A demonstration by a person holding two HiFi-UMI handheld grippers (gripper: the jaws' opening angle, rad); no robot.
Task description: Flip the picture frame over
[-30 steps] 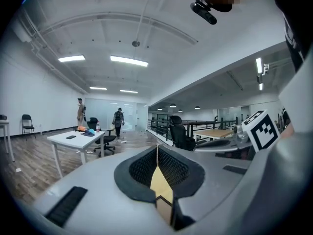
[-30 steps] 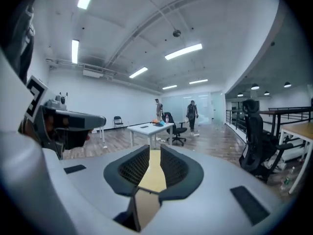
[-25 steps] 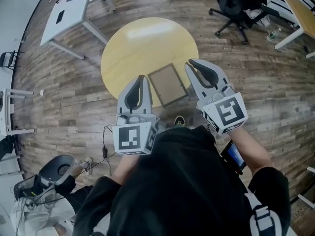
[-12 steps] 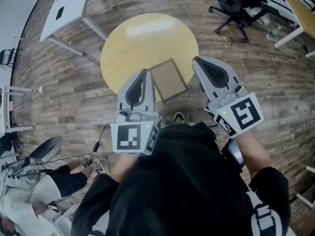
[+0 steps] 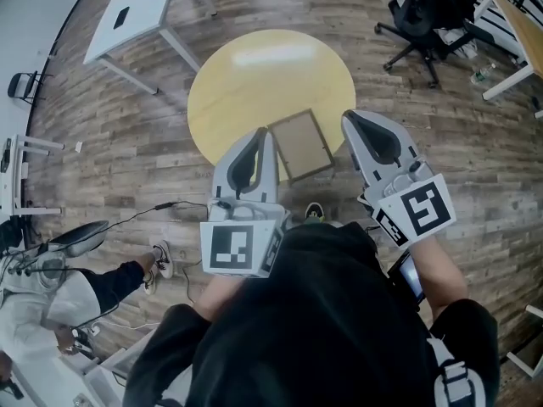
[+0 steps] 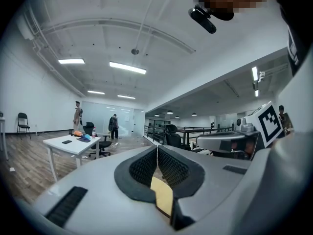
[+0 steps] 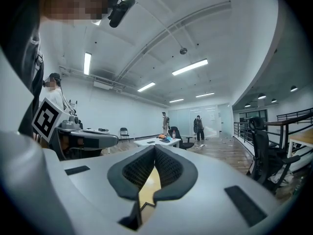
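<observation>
Right tongs (image 5: 349, 119) now stand closed, earlier ajar, left tongs (image 5: 264, 134) likewise together, both empty; picture frame (image 5: 299, 143) on desk (image 5: 254, 75) appears light, rigid, fragile: grip opposite edges.

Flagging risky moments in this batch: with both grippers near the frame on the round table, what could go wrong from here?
The picture frame lies flat at the near rim of the round table, so a push could slide it off onto the floor. The left gripper and right gripper both have their jaws shut and empty. Unless they open first, the tips may only shove the frame.
</observation>
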